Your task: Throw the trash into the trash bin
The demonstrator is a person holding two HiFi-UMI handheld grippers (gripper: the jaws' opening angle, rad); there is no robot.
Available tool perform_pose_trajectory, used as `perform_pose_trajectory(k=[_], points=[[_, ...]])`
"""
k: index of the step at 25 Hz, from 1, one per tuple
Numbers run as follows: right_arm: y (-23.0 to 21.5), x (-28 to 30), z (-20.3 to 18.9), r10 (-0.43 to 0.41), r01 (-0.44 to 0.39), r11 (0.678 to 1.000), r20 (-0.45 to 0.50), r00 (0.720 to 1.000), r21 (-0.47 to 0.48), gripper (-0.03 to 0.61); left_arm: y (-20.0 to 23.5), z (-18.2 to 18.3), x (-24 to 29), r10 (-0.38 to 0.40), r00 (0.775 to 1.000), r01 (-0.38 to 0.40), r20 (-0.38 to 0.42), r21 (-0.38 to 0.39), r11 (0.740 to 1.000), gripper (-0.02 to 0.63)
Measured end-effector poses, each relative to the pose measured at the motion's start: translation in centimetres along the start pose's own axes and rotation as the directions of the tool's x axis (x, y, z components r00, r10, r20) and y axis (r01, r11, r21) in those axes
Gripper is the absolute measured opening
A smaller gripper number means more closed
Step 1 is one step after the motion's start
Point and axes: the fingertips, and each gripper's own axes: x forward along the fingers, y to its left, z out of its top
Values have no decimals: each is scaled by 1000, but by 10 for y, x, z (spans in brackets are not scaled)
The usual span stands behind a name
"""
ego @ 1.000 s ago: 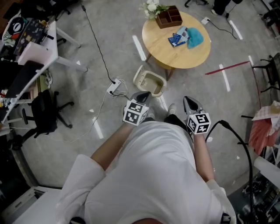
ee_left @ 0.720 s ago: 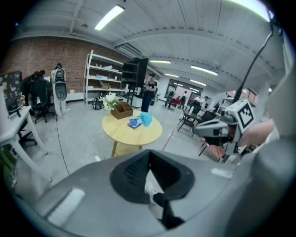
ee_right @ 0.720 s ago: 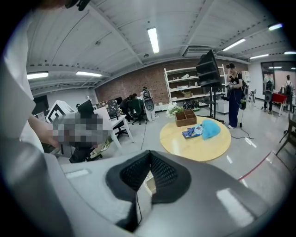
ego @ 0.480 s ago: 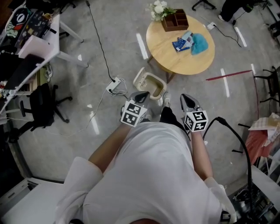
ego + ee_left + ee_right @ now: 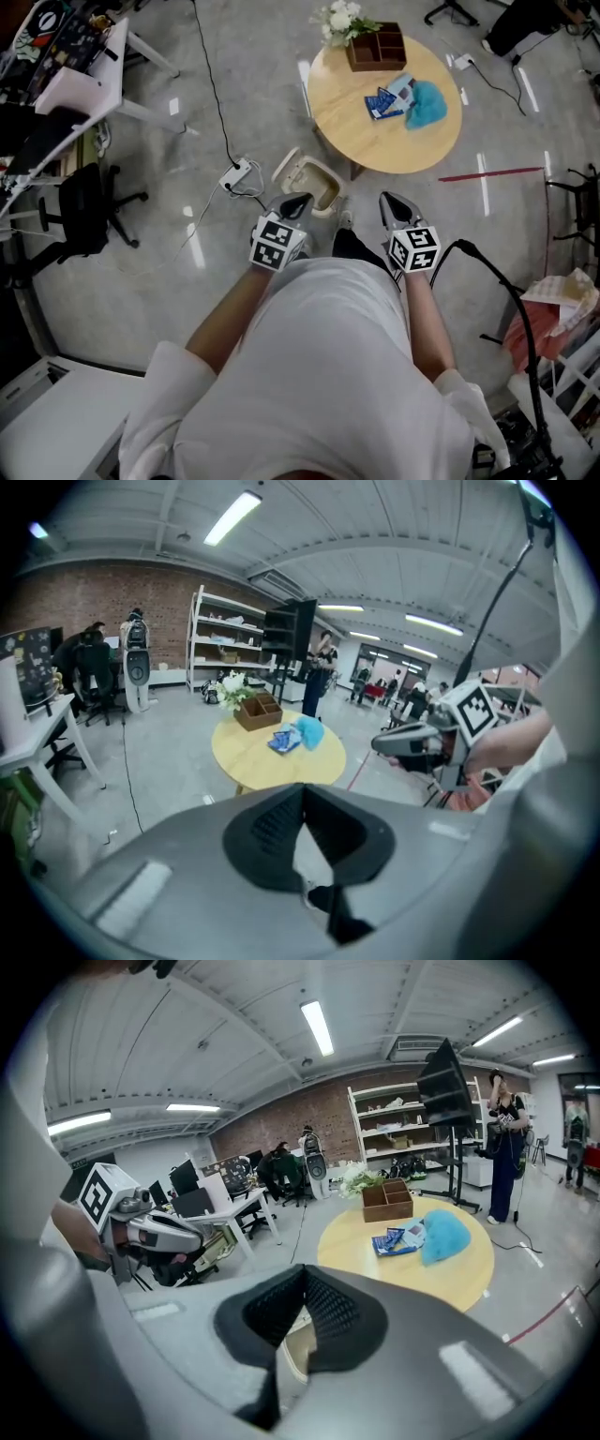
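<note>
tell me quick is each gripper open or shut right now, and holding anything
Left gripper: closed, nothing between its jaws.
Right gripper: closed, nothing between its jaws.

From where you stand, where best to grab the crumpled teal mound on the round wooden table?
Pinch the humped top of the teal mound, from above-right: it looks soft, bunched; the blue packet crowds its left, the table on its right is bare.
</note>
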Motion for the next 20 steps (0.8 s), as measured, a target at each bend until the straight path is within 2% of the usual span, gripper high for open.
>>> perform_pose_trajectory(k=[9,20], points=[[-57,34,16,60,-61,998,-48,997,-23,2,9,16,35,78,997,-79,-13,-82,994,3],[-134,76,17,65,-74,996,-148,987,-53,3,10,27,71,157,987,-158,-21,-156,975,3]])
